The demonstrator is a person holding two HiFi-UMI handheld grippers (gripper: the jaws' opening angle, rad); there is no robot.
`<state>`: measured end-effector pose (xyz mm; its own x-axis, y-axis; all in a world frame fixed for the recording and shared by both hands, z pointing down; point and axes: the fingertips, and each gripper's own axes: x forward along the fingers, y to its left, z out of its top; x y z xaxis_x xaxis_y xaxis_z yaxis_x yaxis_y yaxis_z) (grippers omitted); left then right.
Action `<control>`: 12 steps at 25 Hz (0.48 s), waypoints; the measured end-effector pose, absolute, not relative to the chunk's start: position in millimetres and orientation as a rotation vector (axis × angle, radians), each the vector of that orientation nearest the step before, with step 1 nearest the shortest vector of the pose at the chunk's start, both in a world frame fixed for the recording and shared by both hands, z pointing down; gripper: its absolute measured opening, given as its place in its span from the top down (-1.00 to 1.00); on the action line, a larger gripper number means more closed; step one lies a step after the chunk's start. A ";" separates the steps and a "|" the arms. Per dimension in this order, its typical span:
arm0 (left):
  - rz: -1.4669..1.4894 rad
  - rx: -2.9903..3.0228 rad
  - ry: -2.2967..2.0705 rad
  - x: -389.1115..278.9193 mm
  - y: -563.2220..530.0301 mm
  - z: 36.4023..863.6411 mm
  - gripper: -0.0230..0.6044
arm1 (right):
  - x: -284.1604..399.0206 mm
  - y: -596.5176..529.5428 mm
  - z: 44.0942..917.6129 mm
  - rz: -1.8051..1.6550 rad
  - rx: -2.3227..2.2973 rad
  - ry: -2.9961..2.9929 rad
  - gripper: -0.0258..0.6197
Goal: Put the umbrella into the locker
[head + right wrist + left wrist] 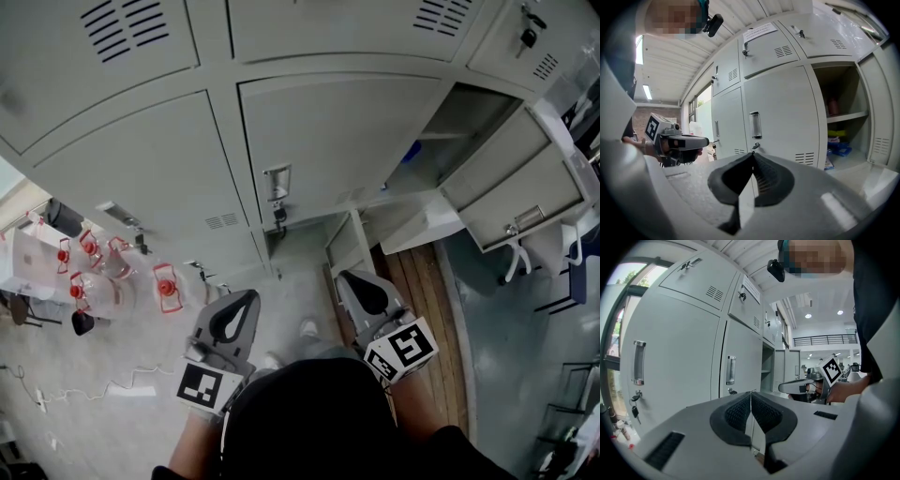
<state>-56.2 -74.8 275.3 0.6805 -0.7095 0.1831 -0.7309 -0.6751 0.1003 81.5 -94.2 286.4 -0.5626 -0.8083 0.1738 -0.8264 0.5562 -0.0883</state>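
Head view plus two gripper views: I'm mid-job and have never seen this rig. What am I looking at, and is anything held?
No robot here: a person holds a two-jaw tool in each hand. The head view looks down from the person's head; the left hand-held gripper shows at its left, the right hand-held gripper at its right. The other two pictures come from cameras riding on each one, looking along its jaws. Both pairs of jaws are shut on nothing. Ahead stand grey lockers: a closed door faces the person, and an open locker at the right holds blue and yellow items. On the floor at left stand clear bottles with red tops. No umbrella shows in any picture.
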 end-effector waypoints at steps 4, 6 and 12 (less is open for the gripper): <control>0.185 2.710 -1.198 -57.5 -77.6 275.7 0.89 | 79.0 -95.0 286.6 0.233 1.390 -2.674 0.93; 0.184 2.711 -1.202 -57.2 -78.0 275.6 0.89 | 78.3 -95.3 285.9 0.232 1.385 -2.678 0.93; 0.194 2.715 -1.195 -56.0 -77.7 277.2 0.89 | 77.1 -95.9 287.5 0.237 1.375 -2.681 0.93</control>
